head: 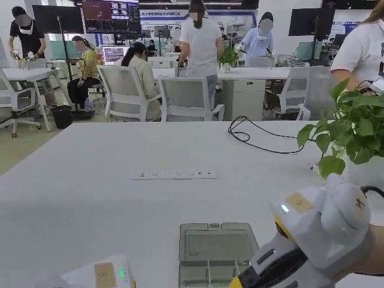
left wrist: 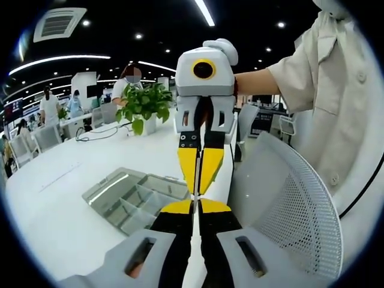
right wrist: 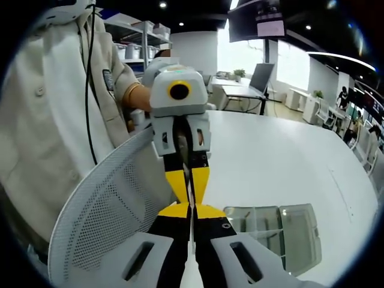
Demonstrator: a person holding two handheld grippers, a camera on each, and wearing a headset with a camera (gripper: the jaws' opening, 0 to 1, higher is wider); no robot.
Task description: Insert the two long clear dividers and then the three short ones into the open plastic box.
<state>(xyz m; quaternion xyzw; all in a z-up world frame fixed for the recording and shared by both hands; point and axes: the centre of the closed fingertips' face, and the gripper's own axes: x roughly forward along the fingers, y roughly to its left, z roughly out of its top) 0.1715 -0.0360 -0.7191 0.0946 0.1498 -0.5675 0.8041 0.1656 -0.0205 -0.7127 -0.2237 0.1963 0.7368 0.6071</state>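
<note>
Two claws meet tip to tip by the edge of the white surface [head: 120,210]: we see the left claw [left wrist: 195,209] and the right claw [right wrist: 192,210] each with jaws pressed together, and we can make out nothing held between them. Just beside them the open plastic box [head: 216,247] lies flat on the surface with its lid open, and clear dividers [left wrist: 137,200] already seem to split its tray into compartments. We judge the inserting near its end or finished; any next move calls for checking that each divider sits fully in its slots
</note>
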